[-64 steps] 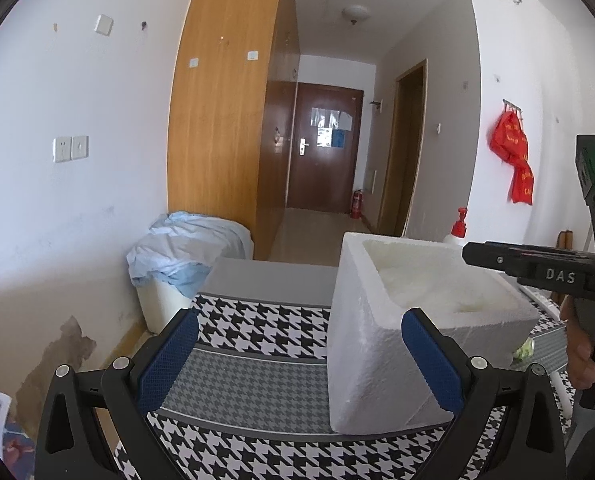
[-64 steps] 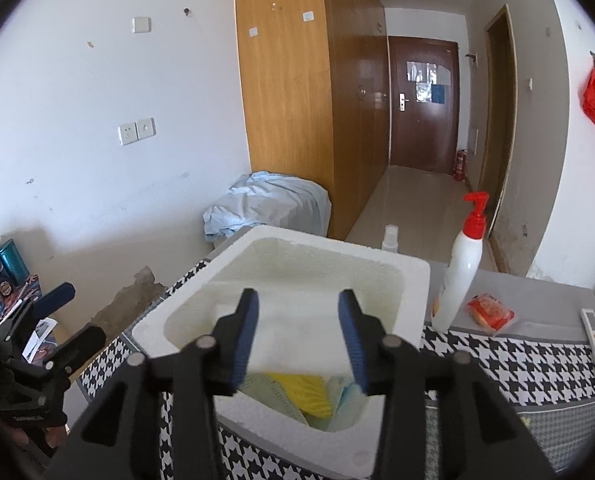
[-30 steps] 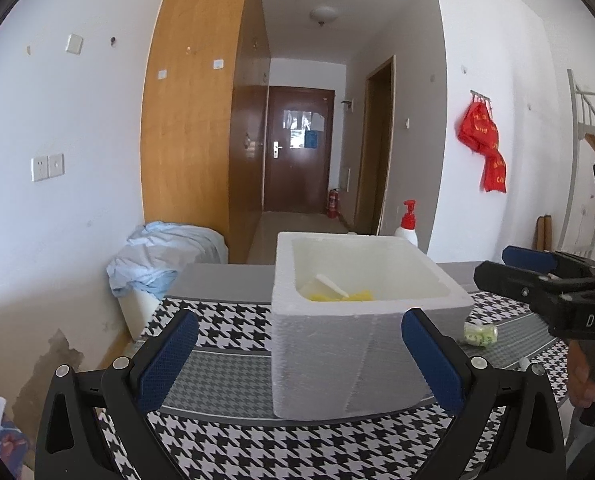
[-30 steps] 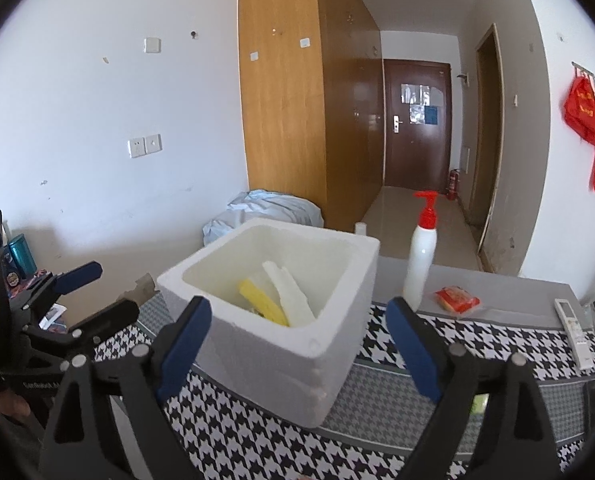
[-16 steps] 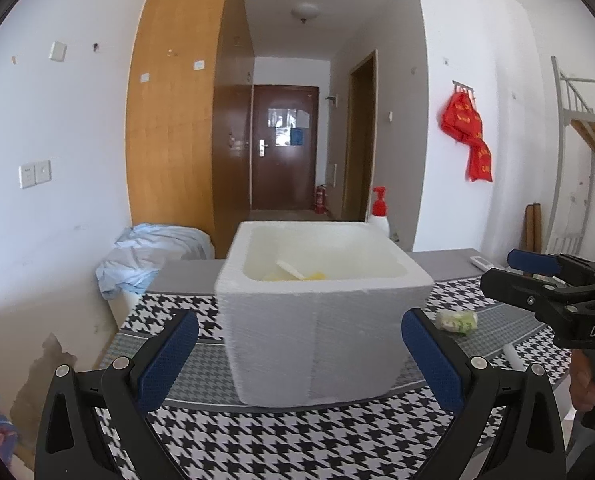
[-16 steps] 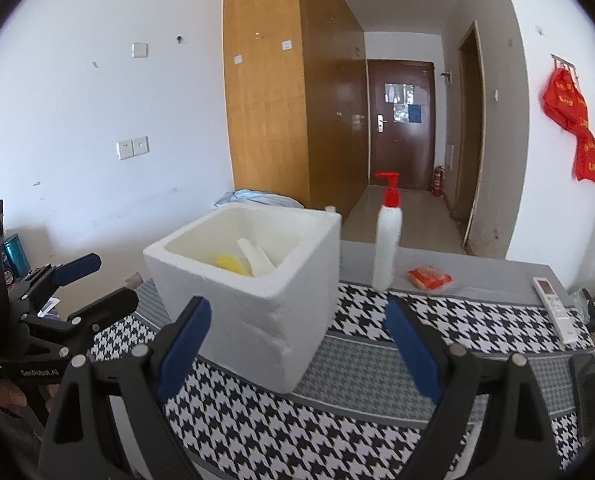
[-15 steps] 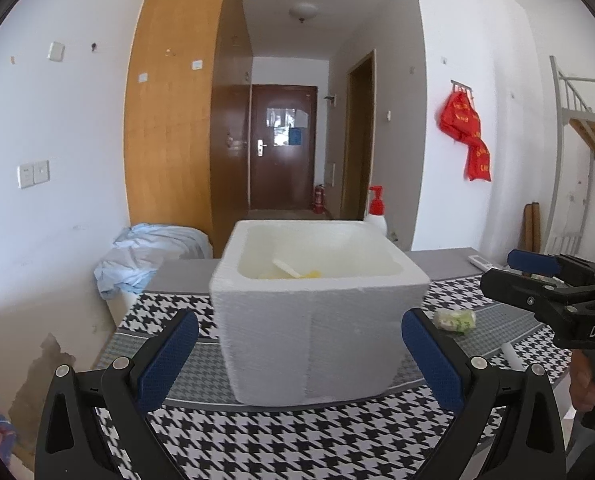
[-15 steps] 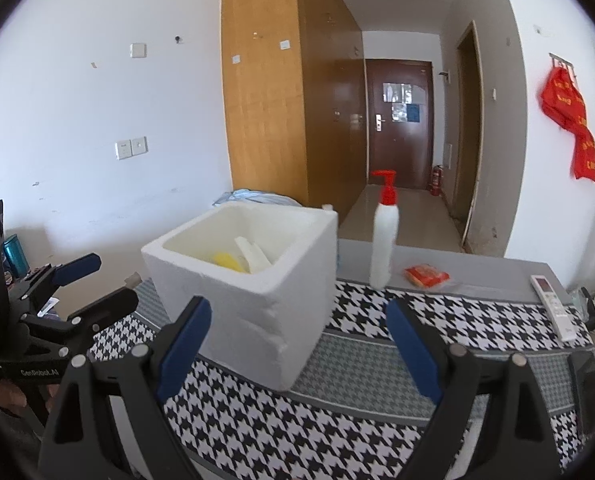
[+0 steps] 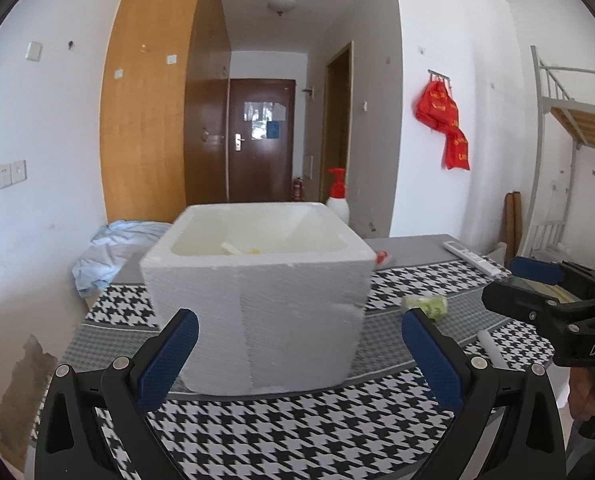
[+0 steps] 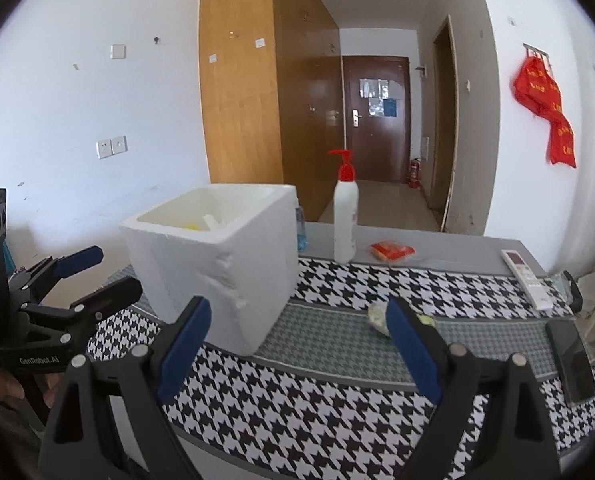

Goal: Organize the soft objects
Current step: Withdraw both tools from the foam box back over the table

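A white foam box [image 9: 257,300] stands on the houndstooth tablecloth [image 9: 281,432]; it also shows in the right wrist view [image 10: 217,264]. Yellow and white soft items [image 9: 241,249] lie inside it. A small green-and-white soft packet [image 9: 423,305] lies on the cloth right of the box, partly behind my right finger in the right wrist view [image 10: 377,316]. My left gripper [image 9: 297,354] is open and empty, in front of the box. My right gripper [image 10: 299,344] is open and empty, back from the box and packet.
A white pump bottle with red top [image 10: 345,216], a red packet [image 10: 391,250] and a white remote [image 10: 527,278] sit at the table's far side. A phone [image 10: 571,364] lies at the right edge. A white tube [image 9: 491,346] lies near the right gripper.
Both grippers have pulled back and lowered from the box. My right gripper, earlier narrow over the box, has opened wide. The box now sits farther left in the right wrist view.
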`<state>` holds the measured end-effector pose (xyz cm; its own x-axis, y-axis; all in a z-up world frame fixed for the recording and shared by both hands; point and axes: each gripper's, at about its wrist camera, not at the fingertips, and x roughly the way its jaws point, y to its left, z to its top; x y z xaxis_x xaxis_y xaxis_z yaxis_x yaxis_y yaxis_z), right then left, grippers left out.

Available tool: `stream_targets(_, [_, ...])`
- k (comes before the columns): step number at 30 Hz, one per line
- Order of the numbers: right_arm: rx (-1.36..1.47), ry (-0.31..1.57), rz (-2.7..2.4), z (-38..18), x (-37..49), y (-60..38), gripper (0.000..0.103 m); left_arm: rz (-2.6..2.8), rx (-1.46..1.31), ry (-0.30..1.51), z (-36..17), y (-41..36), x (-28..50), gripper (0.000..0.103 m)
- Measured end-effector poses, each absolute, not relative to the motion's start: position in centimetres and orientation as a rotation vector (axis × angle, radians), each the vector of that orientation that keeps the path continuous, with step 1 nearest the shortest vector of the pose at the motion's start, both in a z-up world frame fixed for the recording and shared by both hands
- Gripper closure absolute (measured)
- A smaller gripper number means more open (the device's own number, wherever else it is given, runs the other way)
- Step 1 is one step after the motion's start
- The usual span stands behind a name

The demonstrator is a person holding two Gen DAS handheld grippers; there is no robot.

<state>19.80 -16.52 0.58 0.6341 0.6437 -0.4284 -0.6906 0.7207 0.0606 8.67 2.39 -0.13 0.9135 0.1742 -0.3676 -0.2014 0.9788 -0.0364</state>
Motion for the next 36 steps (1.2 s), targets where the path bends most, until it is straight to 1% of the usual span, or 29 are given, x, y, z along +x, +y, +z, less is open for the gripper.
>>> stream_targets(18, [-0.071, 0.485, 0.675, -2.2, 19.6, -20.0, 0.011, 0.082, -0.054, 0.379, -1.4, -0.3, 9.4, 0.001])
stream_targets(36, [-0.044, 0.505, 0.586, -3.4, 19.3, -23.3, 0.011, -0.001, -0.032, 0.394, -2.2, -2.7, 10.3, 0.001])
